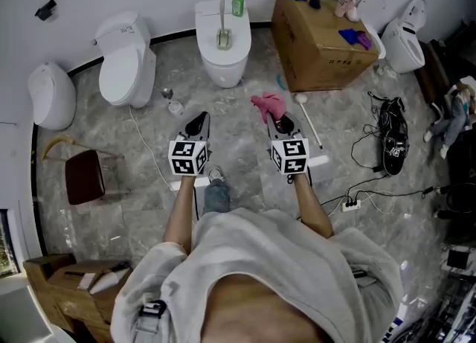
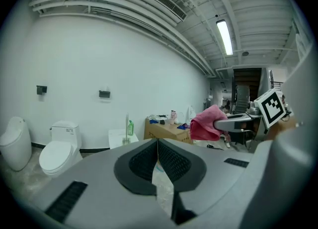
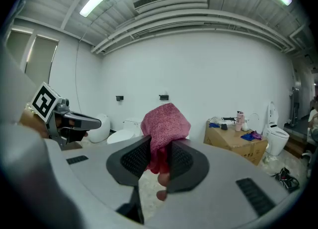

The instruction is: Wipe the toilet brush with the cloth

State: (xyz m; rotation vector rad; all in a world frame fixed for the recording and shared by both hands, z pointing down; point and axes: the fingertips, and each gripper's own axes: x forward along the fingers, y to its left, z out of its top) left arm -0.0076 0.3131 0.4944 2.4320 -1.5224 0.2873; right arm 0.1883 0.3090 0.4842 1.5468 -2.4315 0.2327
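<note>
Pink cloth (image 3: 165, 121) is pinched in right claw (image 3: 160, 149); left claw (image 2: 158, 147) is pressed together, empty. Risk: the far toilet brush (image 1: 222, 27) could be toppled if wiped unsteadied.

Readable text: none in any view.
Cardboard box (image 1: 320, 44), far right: dark print on its near side, too small to read.
Toilet tank (image 1: 123, 30), far left: small dark mark on the lid, illegible.
Green bottle (image 1: 237, 4): label not legible.
Left tool (image 1: 198, 118) cube: black-and-white square markers, no letters or digits.
Right tool (image 1: 279, 120) cube: the same kind of markers.
</note>
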